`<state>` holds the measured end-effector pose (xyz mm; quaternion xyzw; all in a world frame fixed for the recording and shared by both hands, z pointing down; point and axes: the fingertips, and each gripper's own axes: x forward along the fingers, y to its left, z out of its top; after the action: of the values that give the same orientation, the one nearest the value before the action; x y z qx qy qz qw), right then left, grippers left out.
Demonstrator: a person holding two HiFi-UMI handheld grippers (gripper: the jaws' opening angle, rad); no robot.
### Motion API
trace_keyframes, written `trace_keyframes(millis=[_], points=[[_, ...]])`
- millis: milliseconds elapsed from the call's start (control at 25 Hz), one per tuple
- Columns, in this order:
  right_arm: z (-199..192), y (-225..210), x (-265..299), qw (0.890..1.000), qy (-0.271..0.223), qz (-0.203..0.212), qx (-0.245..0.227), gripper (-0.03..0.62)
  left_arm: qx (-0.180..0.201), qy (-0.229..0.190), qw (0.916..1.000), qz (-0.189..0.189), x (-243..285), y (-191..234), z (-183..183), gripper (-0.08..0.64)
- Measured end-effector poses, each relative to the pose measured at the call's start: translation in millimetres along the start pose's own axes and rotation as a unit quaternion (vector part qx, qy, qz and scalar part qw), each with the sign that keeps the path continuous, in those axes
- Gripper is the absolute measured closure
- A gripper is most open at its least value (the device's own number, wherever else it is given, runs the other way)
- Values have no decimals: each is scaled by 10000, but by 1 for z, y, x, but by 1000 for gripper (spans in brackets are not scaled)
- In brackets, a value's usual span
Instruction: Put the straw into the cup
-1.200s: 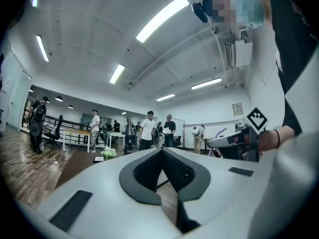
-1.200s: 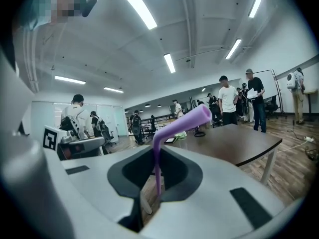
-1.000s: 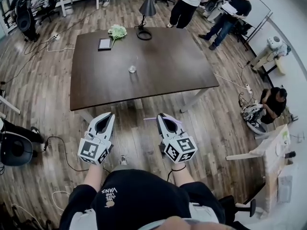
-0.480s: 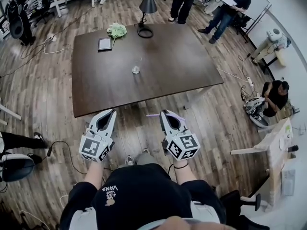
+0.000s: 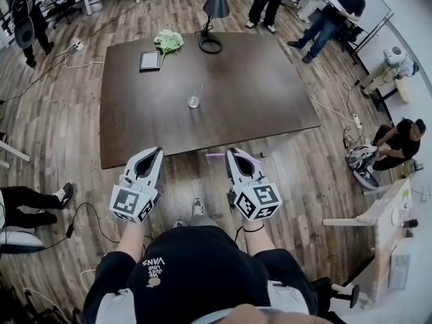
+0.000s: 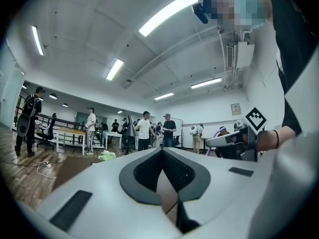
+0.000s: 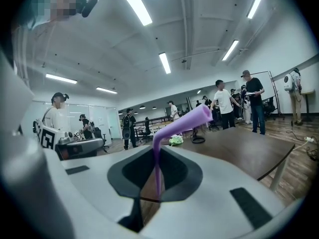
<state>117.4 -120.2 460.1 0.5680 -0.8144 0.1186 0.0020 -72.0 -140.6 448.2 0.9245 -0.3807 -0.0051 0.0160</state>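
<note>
A small clear cup (image 5: 194, 101) stands near the middle of the dark brown table (image 5: 270, 100). My right gripper (image 5: 233, 152) is level at the table's near edge, shut on a purple bendy straw (image 5: 214, 156). In the right gripper view the straw (image 7: 182, 125) rises upright from between the jaws (image 7: 157, 152), and its bent top leans to the right. My left gripper (image 5: 154, 152) is beside it at the same edge. Its jaw tips (image 6: 162, 151) meet, with nothing between them. Both grippers are well short of the cup.
A tablet (image 5: 148, 61), a bunch of pale flowers (image 5: 168, 41) and a lamp (image 5: 216, 5) with a ring base sit at the table's far side. Several people stand beyond the table. One person (image 5: 398, 140) sits on the floor at the right, and cables (image 5: 81, 208) lie on the wooden floor.
Both grippers have moved forward together and their tips now reach the table's near edge. The straw stays in the right gripper as before.
</note>
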Motion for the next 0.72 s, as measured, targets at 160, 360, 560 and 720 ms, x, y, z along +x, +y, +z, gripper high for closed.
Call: trace_keyframes(millis=[160,360,560,720], points=[[6,-20,24,9999,13,128,-4,552,-2,11,9999,144,25,11,-1,552],[15,-52,48,9996,16,275,-6,552,34,1,9995,310,62,18,-1,552],[18,-77,69,9989,42,472,8,552,55,5,9988,491,89,21,-3,552],[17,-92,88,9985,110,536,44,552,-14,71,9984,562,107,28,-8,552]])
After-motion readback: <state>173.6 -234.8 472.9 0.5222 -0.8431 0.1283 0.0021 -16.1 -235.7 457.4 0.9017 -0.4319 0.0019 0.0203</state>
